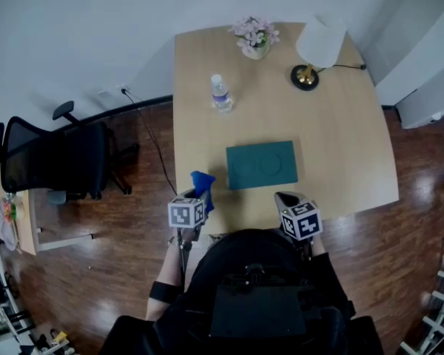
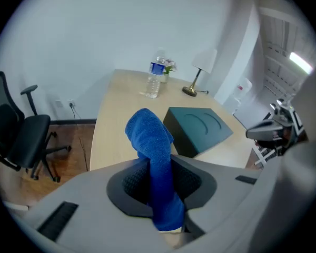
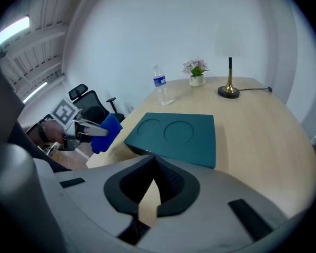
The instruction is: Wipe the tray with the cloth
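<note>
My left gripper (image 2: 159,162) pinches a blue terry cloth (image 2: 150,136) between its fingers (image 2: 130,182). The cloth is bunched into a long strip that runs lengthwise between the two pads and stands out past their tips, its rounded end pointing ahead toward the table. In the head view it is held above the near left part of the light wooden table (image 1: 340,139), just left of the dark green rectangular tray (image 1: 262,164) and apart from it. The tray lies flat on the table, its long axis running left to right, with two round recesses side by side. My right gripper (image 3: 154,159) hovers near the tray's near right corner, its fingers pressed together at the tips with nothing between them.
</note>
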`<act>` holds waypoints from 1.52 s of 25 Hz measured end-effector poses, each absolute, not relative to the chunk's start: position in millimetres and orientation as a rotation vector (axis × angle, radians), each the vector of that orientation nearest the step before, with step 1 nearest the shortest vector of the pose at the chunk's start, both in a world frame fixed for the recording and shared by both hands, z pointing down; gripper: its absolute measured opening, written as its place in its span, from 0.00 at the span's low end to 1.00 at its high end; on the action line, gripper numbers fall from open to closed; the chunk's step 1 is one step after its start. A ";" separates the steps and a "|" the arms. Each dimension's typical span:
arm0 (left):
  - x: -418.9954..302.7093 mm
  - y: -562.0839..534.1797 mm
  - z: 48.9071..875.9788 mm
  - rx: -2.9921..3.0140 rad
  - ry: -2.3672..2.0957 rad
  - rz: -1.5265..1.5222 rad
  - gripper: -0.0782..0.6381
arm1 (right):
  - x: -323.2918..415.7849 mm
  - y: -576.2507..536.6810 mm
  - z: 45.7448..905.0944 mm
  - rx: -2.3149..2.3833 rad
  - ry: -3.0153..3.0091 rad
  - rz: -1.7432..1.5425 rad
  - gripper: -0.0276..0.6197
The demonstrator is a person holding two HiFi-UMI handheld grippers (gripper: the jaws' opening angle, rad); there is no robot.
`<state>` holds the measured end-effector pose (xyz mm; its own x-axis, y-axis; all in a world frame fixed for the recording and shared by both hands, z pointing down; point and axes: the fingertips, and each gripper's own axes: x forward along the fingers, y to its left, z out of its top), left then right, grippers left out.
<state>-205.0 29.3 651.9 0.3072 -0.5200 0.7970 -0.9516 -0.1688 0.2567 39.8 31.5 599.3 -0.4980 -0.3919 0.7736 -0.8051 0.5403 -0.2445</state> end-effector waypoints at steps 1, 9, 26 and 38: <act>-208.6 18.8 658.7 1.788 -1.328 0.691 0.24 | 39.3 31.6 598.4 0.962 -2.110 0.790 0.05; -213.6 -14.4 710.5 1.698 -1.293 0.699 0.25 | 50.5 33.5 597.7 1.000 -2.089 0.804 0.05; -210.2 -10.8 589.4 1.895 -1.400 0.433 0.55 | 64.8 15.9 576.7 1.076 -2.137 0.832 0.05; -131.8 29.4 552.1 2.088 -1.214 0.590 0.11 | 49.7 11.2 558.0 1.014 -2.228 0.820 0.05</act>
